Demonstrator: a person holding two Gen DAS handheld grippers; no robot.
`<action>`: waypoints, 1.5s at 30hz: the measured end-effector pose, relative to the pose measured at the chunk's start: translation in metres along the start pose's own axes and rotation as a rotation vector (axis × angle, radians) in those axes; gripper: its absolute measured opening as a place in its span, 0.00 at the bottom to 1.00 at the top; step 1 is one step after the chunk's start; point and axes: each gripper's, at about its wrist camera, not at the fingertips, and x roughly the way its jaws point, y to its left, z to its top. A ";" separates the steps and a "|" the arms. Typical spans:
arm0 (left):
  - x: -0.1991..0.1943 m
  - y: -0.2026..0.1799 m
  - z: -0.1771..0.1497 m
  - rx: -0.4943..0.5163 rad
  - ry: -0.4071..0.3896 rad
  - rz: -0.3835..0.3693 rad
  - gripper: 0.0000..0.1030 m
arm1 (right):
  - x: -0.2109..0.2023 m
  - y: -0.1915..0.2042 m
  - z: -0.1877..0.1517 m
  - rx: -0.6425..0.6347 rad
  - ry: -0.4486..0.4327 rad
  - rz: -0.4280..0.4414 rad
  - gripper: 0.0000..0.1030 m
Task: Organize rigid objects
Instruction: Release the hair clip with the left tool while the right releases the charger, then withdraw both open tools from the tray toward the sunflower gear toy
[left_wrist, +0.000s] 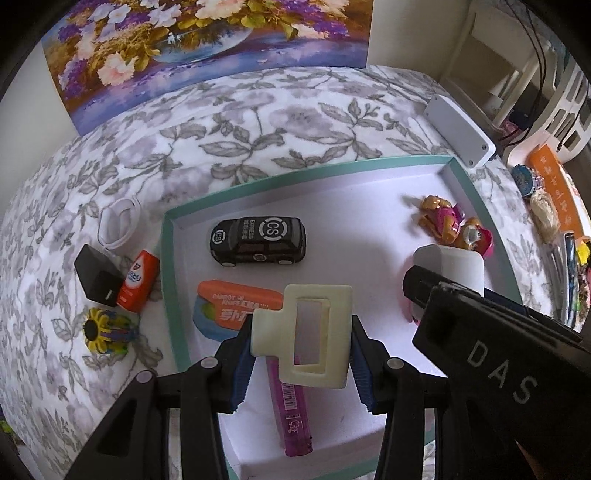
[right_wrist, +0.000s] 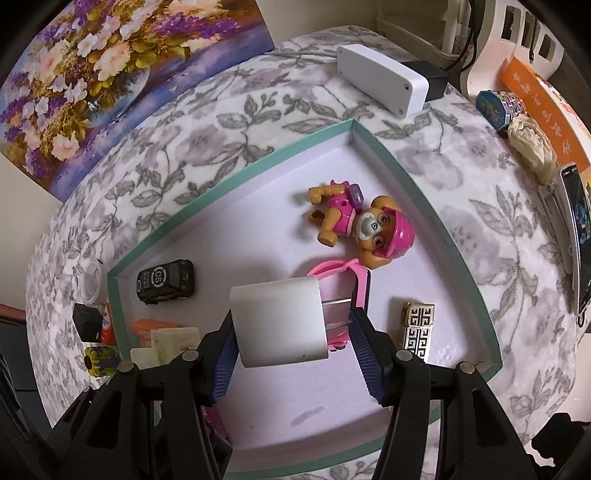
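Over the teal-rimmed tray (left_wrist: 168, 258), both my grippers hang loaded.

Left gripper (left_wrist: 301, 354) is clenched on one cream hair claw (left_wrist: 308, 332), pads pressing its two sides, held above one pink lighter (left_wrist: 291, 410) on the tray floor. Right gripper (right_wrist: 295, 334) grips one white charger (right_wrist: 277, 325); the left pad touches its body, and I cannot tell whether the right pad meets the prongs. Counted in the tray: one black toy car (left_wrist: 258, 240), one orange carrot knife (left_wrist: 236, 306), one pup figure (right_wrist: 362, 225), one gold patterned case (right_wrist: 417, 328). Figure and case lie ahead and right of the charger.
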 end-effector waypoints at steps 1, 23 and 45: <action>0.001 0.000 0.000 -0.001 0.002 0.002 0.48 | 0.001 -0.001 0.000 0.001 0.003 0.000 0.58; 0.000 0.003 0.002 -0.018 0.002 0.003 0.65 | 0.001 -0.001 0.002 0.009 0.012 -0.021 0.60; -0.020 0.071 0.013 -0.220 -0.043 0.020 1.00 | -0.027 -0.004 0.008 0.030 -0.089 -0.035 0.78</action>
